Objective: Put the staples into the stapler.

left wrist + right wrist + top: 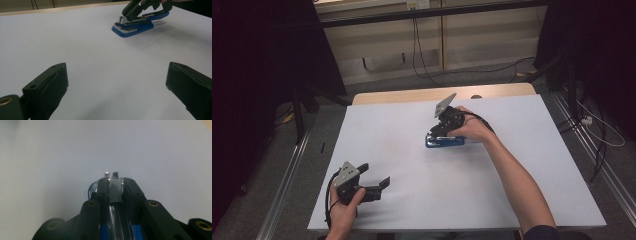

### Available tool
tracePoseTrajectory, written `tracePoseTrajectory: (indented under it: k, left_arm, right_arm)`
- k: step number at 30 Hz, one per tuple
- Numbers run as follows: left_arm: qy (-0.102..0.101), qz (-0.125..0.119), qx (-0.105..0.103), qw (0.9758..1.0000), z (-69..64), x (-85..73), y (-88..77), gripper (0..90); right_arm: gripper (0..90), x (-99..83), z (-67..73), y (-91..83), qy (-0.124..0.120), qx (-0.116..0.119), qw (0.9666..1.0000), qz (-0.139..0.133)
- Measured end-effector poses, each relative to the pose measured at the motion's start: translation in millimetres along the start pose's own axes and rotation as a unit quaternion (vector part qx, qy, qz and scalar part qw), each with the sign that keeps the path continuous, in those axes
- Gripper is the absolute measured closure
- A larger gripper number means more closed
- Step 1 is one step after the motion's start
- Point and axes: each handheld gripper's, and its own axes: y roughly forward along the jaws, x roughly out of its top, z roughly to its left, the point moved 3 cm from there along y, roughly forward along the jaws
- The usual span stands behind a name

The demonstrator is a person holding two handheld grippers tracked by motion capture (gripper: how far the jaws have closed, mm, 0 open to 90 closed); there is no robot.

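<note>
Blue plastic stapler with a chrome metal magazine [445, 141] lies on the white table [412, 165], gripped by the right gripper [435, 131], not yet lifted. Left gripper [375, 176] rests apart, its 2 jaws spread and holding nothing.

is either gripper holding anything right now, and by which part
The right gripper is shut on the blue plastic stapler with a metal magazine, its jaws squeezing the sides near the front end. The left gripper is open, holding nothing.

Lab: white table [402, 150], black curtains [257, 65], floor cables [427, 75].
</note>
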Motion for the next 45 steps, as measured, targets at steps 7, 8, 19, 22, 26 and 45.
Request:
tracePoseTrajectory:
  k: [7, 8, 19, 22, 26, 45]
  left_arm:
    - [0.001, 0.002, 0.0, 1.0, -0.4, 0.1, 0.0, 4.4]
    - [0.001, 0.002, 0.0, 1.0, -0.4, 0.1, -0.1, 4.4]
    - [0.001, 0.002, -0.002, 1.0, -0.7, 0.0, 0.4, 4.4]
    - [0.001, 0.002, -0.001, 1.0, -0.4, -0.1, 0.4, 4.4]
    - [0.001, 0.001, -0.003, 1.0, -1.2, 0.0, 0.9, 4.4]
    - [0.002, 0.003, -0.001, 1.0, -0.6, 0.0, 0.6, 4.4]
  right_arm:
    - [77.5, 0.9, -0.4, -0.7, 0.009, 0.001, 0.9999, -0.005]
    - [77.7, 0.7, -0.7, -0.5, 0.007, 0.002, 1.0, -0.005]
    - [79.2, 1.6, -0.9, -4.6, -0.009, 0.001, 0.9999, -0.012]
    - [79.2, 0.6, -0.8, -5.9, -0.019, 0.003, 0.9998, -0.009]
    - [79.2, 0.3, -0.9, -7.0, -0.031, 0.006, 0.9994, -0.011]
    - [79.2, 0.9, -1.1, -4.5, -0.049, 0.012, 0.9987, -0.007]
